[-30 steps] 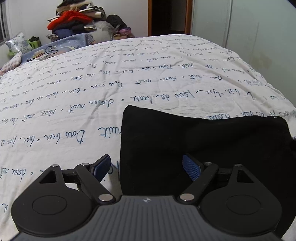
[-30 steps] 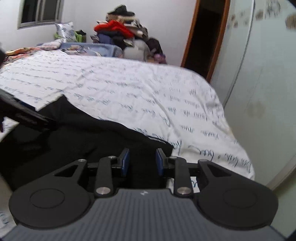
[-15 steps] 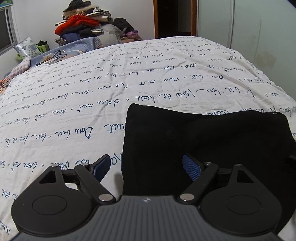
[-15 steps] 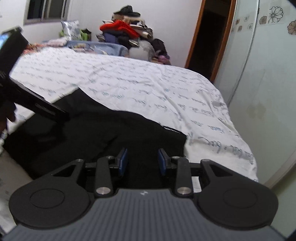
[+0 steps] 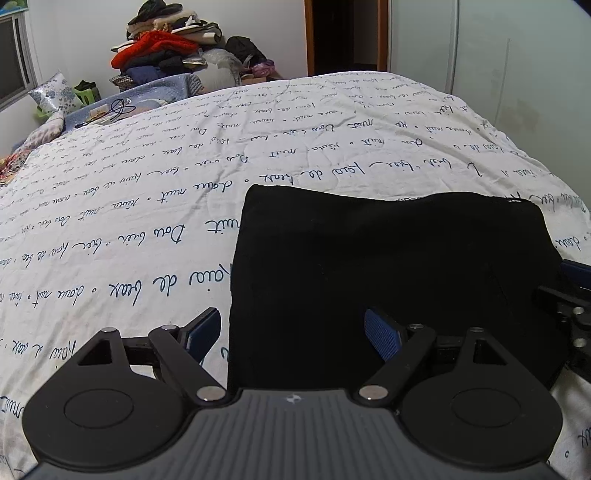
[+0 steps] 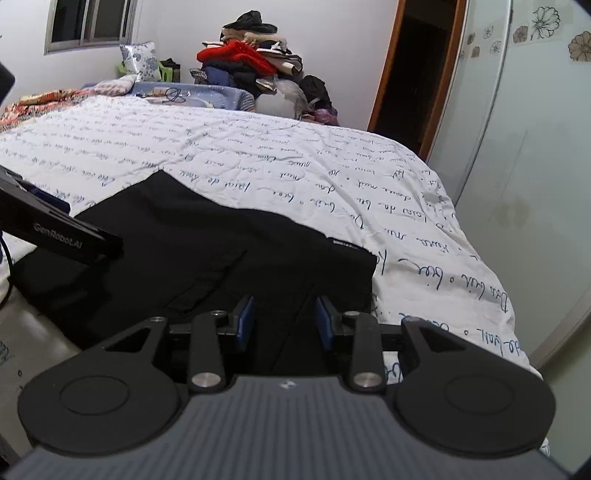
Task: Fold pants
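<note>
A wide bed covered by a white quilt printed with lines of blue handwriting (image 5: 155, 206) fills both views. At its far end lie a pale blue blanket (image 5: 147, 99) with a thin black cable (image 5: 120, 109) coiled on it, a silver-patterned cushion (image 5: 55, 94), and a tall heap of mixed clothing topped by a red knitted garment (image 5: 155, 48). Behind the heap a white wall meets a dark doorway with a brown wooden frame (image 6: 410, 77); a pale wardrobe door with flower stickers (image 6: 535, 33) runs along the right side of the bed. A window with a grey frame (image 6: 88, 22) sits high on the far wall.

The black fabric pants (image 5: 391, 266), folded into a broad, roughly rectangular block, lie flat on the near right part of the quilt, with a straight left edge, a slightly wavy far edge, and a small label at the far right corner in the right wrist view.

The left gripper (image 5: 293, 334) hovers with its blue-padded jaws spread wide, straddling the left edge of the pants and gripping nothing. The right gripper (image 6: 284, 323) is over the near right portion of the pants, jaws parted narrowly with an empty gap between the pads; they have just been opening.
</note>
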The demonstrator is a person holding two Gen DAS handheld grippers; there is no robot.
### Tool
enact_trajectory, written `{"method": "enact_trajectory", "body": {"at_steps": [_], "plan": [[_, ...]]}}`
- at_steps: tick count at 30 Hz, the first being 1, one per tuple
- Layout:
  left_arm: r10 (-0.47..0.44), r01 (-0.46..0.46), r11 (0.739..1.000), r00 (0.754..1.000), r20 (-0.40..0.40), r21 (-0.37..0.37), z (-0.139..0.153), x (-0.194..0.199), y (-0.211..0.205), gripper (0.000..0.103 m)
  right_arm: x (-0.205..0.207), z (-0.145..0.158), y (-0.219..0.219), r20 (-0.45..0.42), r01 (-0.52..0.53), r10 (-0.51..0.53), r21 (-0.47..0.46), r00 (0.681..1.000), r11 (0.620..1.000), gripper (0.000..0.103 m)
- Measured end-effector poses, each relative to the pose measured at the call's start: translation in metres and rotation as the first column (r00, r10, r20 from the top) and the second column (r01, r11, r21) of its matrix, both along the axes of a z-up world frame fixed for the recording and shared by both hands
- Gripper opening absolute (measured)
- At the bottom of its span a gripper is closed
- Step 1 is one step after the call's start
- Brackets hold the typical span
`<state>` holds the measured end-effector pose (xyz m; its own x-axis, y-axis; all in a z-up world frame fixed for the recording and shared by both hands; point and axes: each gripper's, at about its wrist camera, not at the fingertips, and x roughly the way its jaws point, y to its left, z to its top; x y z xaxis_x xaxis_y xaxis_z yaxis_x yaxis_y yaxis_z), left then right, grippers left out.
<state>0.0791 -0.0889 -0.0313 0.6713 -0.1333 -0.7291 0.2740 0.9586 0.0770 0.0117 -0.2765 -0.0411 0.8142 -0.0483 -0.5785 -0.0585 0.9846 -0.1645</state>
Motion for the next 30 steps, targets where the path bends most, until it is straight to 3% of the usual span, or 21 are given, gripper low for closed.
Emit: {"method": "enact_trajectory", "body": {"at_steps": [6,12,17,24,28,30], "plan": [[0.010,-0.010,1.000,1.000,-0.004,0.011,-0.002,-0.004,-0.002,0.085,-0.002,-0.005,-0.005,-0.004,0.050,-0.050,-0.011,0.999,0.999,0.036],[0.019,-0.019,1.000,1.000,0.002,0.010,-0.005,-0.007,-0.002,0.086,-0.008,0.003,0.006,0.031,0.012,-0.013,0.055,0.999,0.998,0.037],[0.003,-0.003,1.000,1.000,0.013,0.018,-0.005,-0.010,0.002,0.087,-0.004,-0.011,0.014,-0.006,0.024,-0.024,-0.006,1.000,1.000,0.043],[0.038,-0.038,0.999,0.999,0.021,-0.026,0.005,-0.018,0.040,0.087,-0.030,0.007,0.002,0.064,0.032,-0.037,0.083,0.997,0.996,0.055],[0.047,-0.045,0.997,0.999,0.024,-0.067,0.005,-0.008,0.064,0.087,-0.031,0.004,-0.025,0.061,0.070,-0.085,0.220,0.994,0.973,0.067],[0.058,-0.057,0.996,0.998,0.017,-0.068,0.005,0.004,0.074,0.087,-0.026,-0.001,-0.041,0.038,0.099,-0.114,0.288,0.993,0.953,0.068]]}}
